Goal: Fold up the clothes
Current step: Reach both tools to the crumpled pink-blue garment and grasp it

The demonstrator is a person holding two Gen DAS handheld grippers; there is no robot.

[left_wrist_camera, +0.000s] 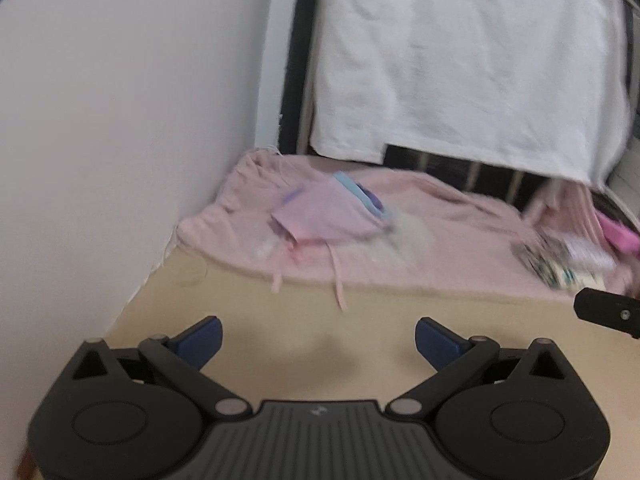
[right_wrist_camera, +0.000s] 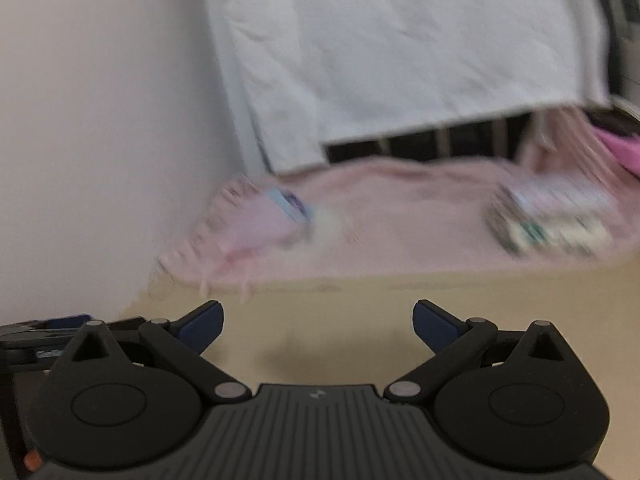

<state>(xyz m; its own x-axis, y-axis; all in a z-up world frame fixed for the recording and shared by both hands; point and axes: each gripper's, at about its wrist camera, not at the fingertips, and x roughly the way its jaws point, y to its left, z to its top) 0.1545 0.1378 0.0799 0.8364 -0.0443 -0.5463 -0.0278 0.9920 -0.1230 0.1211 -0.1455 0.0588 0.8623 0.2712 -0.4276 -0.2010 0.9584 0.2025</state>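
Note:
A folded pale pink garment (left_wrist_camera: 324, 216) with blue and purple trim lies on a pink blanket (left_wrist_camera: 440, 240) at the far left of a beige tabletop (left_wrist_camera: 304, 312); it also shows blurred in the right wrist view (right_wrist_camera: 264, 224). A patterned folded cloth (left_wrist_camera: 556, 256) lies at the right, seen too in the right wrist view (right_wrist_camera: 556, 220). My left gripper (left_wrist_camera: 319, 340) is open and empty over the bare tabletop, short of the blanket. My right gripper (right_wrist_camera: 318, 324) is open and empty beside it; part of it shows at the left view's right edge (left_wrist_camera: 608, 312).
A white wall (left_wrist_camera: 120, 140) runs along the left. A white towel (left_wrist_camera: 468, 60) hangs over a dark rail behind the blanket. Bright pink cloth (left_wrist_camera: 620, 236) lies at the far right. The left gripper's side shows in the right view (right_wrist_camera: 40, 340).

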